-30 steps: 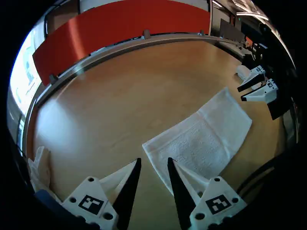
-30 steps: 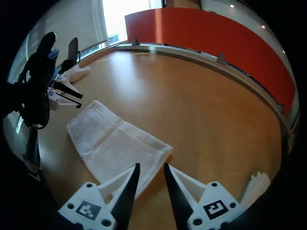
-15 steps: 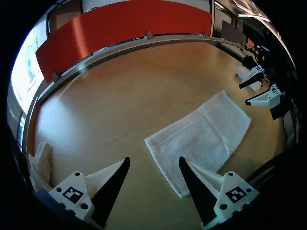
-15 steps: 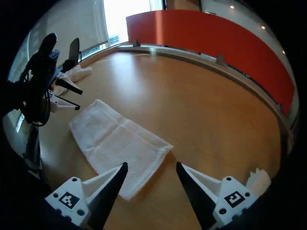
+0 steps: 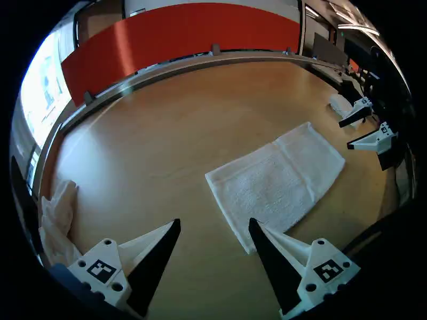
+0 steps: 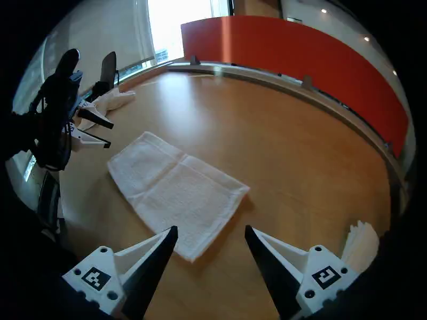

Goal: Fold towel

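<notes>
In the left gripper view, the left gripper (image 5: 213,234) was released, fingers spread and holding nothing, at the near edge of the folded towel (image 5: 277,178), which lay flat on the table (image 5: 160,138). In the right gripper view, the right gripper (image 6: 210,240) was also released and empty, at the towel's near corner.

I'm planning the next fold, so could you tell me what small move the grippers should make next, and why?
Probably lower the right gripper onto the near corner of the towel and close on it. The towel lies flat on the table, that corner sits just ahead of its open jaws, and the left gripper is open too, holding nothing.
</notes>
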A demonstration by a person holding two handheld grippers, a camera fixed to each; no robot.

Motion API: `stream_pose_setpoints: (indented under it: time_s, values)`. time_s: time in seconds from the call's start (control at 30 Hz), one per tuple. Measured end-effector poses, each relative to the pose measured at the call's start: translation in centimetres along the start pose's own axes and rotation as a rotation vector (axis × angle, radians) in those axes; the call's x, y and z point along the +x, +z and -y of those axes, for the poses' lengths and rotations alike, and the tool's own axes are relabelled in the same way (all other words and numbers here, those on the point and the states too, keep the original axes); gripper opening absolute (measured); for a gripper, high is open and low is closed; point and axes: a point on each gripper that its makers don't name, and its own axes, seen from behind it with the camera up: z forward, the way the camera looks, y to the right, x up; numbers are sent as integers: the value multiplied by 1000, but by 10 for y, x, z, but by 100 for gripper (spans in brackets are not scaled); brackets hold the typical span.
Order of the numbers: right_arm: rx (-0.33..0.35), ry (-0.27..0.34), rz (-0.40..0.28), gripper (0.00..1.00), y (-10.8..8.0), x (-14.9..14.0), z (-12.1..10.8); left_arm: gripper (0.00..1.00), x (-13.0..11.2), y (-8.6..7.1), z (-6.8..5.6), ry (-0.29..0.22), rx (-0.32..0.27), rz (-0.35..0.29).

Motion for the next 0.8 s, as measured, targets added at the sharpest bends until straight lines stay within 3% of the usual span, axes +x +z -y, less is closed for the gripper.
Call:
stream_pose_setpoints:
  time_s: [0.4, 0.8]
  values:
    - [-10, 6, -3, 97, -19, -20, 9, 95, -35, -20, -5, -44, 10, 14]
    - [1, -23, 16, 96, -13, -26, 11, 95, -44, -34, 0, -93, 45, -13]
